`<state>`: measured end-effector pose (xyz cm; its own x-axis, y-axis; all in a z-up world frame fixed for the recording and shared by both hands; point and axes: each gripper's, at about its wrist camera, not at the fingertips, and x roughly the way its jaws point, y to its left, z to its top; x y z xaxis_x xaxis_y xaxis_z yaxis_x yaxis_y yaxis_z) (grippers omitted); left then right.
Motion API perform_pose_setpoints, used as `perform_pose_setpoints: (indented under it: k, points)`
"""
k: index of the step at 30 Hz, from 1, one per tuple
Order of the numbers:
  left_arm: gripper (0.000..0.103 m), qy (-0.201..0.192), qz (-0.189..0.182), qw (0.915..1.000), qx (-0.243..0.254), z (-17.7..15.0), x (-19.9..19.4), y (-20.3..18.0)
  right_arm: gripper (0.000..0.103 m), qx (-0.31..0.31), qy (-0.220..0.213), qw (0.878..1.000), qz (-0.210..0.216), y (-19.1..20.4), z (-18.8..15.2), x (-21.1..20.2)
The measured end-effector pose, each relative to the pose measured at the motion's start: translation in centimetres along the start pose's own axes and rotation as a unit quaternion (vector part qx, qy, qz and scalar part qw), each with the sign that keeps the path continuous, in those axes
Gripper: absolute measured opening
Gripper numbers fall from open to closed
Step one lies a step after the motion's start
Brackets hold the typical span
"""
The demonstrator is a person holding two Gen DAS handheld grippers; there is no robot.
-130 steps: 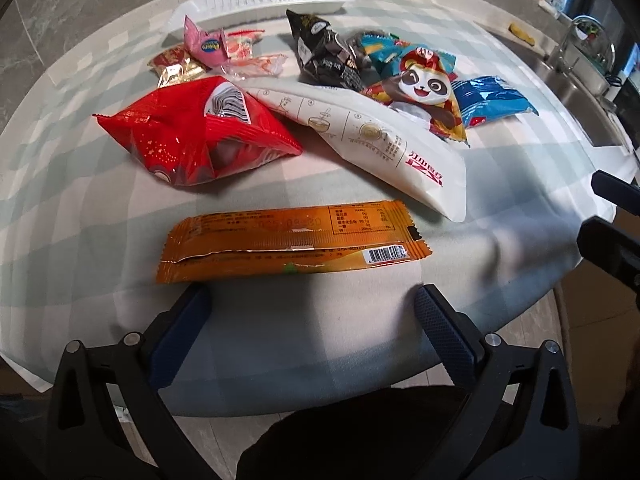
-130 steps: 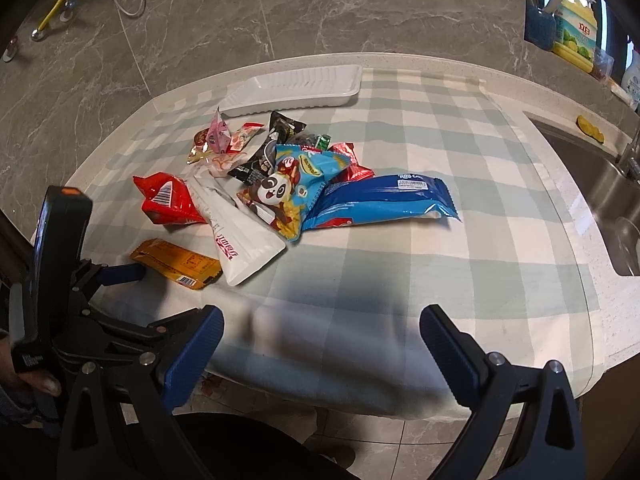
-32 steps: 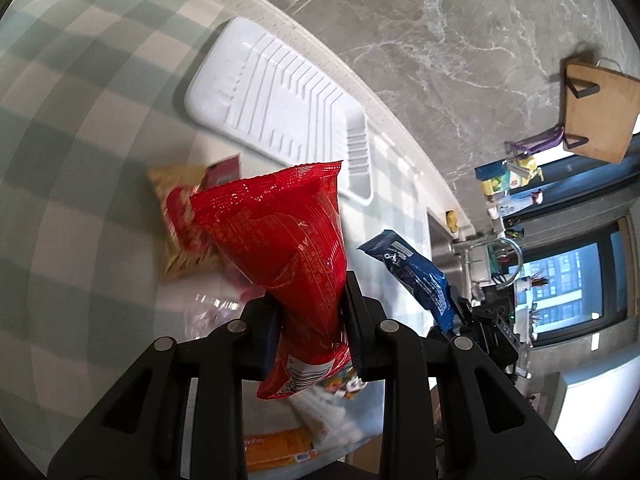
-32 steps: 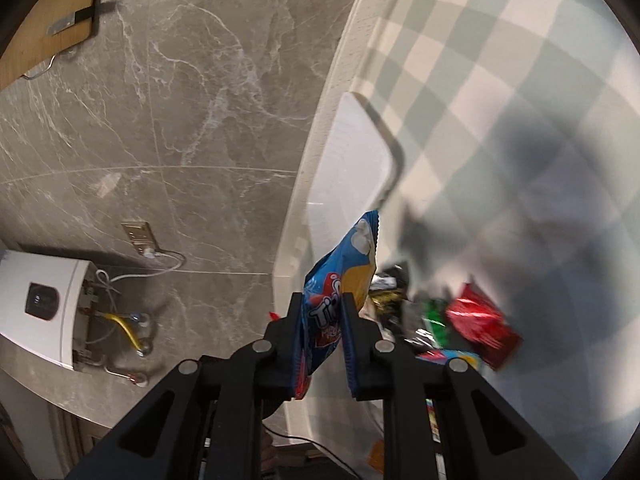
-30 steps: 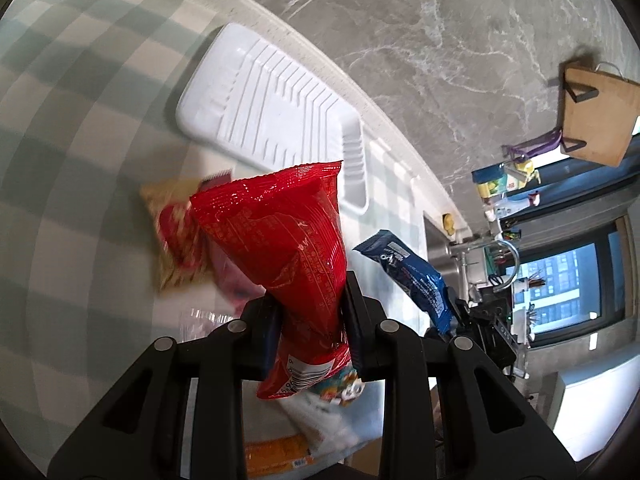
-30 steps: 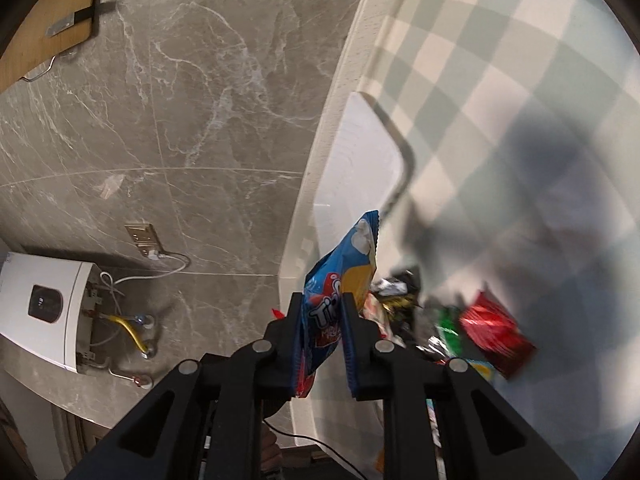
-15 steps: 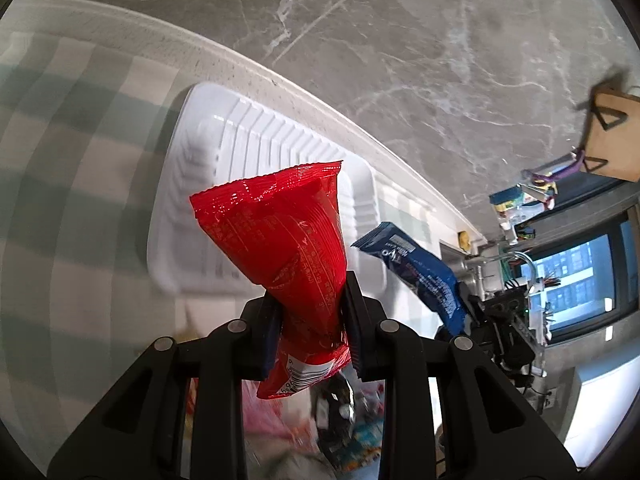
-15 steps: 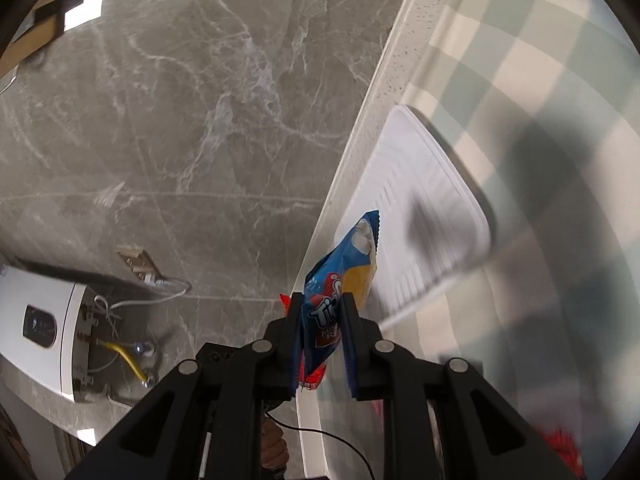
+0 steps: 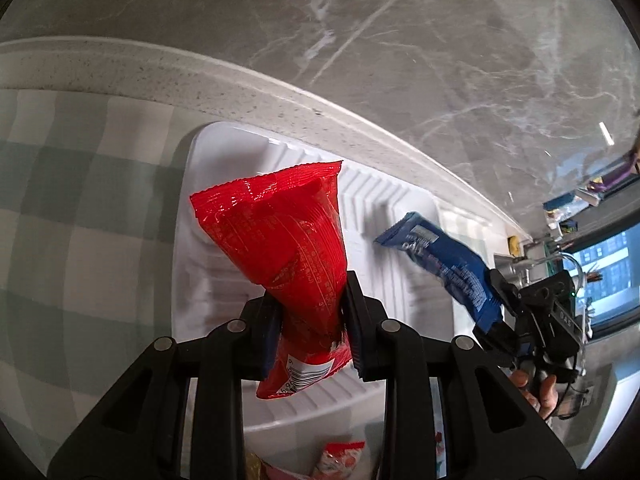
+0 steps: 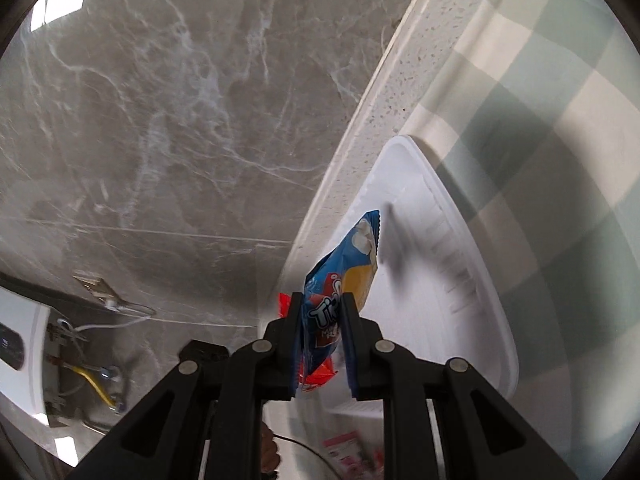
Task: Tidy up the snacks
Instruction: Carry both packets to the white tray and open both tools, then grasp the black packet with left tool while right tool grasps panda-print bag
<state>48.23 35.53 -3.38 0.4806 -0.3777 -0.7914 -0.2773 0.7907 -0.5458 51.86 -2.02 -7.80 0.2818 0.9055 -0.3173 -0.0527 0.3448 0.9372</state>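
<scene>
My left gripper (image 9: pixel 310 304) is shut on a red snack bag (image 9: pixel 280 232), held by its lower part above the left half of the white ribbed tray (image 9: pixel 396 204). To its right, my right gripper (image 9: pixel 494 306) carries a blue snack packet (image 9: pixel 440 264) over the tray's right half. In the right wrist view the right gripper (image 10: pixel 320 308) points along the tray (image 10: pixel 452 264). Its jaws are opening, and the blue packet (image 10: pixel 352 256) still stands pinched between the pads. A sliver of the red bag (image 10: pixel 284 304) shows behind it.
The tray lies on a green-and-white checked cloth (image 9: pixel 80 208) by the speckled counter edge (image 9: pixel 240 76), under a grey marble wall (image 9: pixel 400 40). Small red snack packets (image 9: pixel 344 456) lie just in front of the tray. A hand (image 9: pixel 540 392) grips the right tool.
Both grippers have moved with their packets away from the snack pile and out over the tray, which now fills the space under them. The pile has dropped out of view.
</scene>
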Motion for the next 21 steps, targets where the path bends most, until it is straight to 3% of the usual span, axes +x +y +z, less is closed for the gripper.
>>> perform_pose_setpoints:
  k: [4,8,9,11,15,21]
  points:
    - [0.028,0.007,0.021,0.9997,0.004,0.6,0.9,0.9,0.022,-0.042,0.005,0.998,-0.044,0.6,-0.3,0.5]
    - [0.034,-0.008,0.044,0.9986,0.029,0.2,0.5,0.9,0.045,-0.072,0.001,0.995,-0.073,1.1,-0.7,0.0]
    - [0.042,-0.014,0.049,0.9980,0.037,0.3,0.3,0.8,0.049,-0.078,0.000,0.994,-0.078,1.3,-0.8,-0.2]
    - [0.049,-0.026,0.063,0.9963,0.051,0.2,-0.2,0.2,0.049,-0.092,-0.001,0.992,-0.085,1.7,-1.0,-0.6]
    - [0.049,-0.045,0.076,0.9940,0.065,0.1,-1.6,-0.2,0.053,-0.121,-0.006,0.988,-0.094,2.8,-1.9,-1.8]
    - [0.049,-0.066,0.067,0.9930,0.072,-2.8,-3.9,-1.7,0.057,-0.166,-0.008,0.980,-0.109,4.7,-4.3,-4.5]
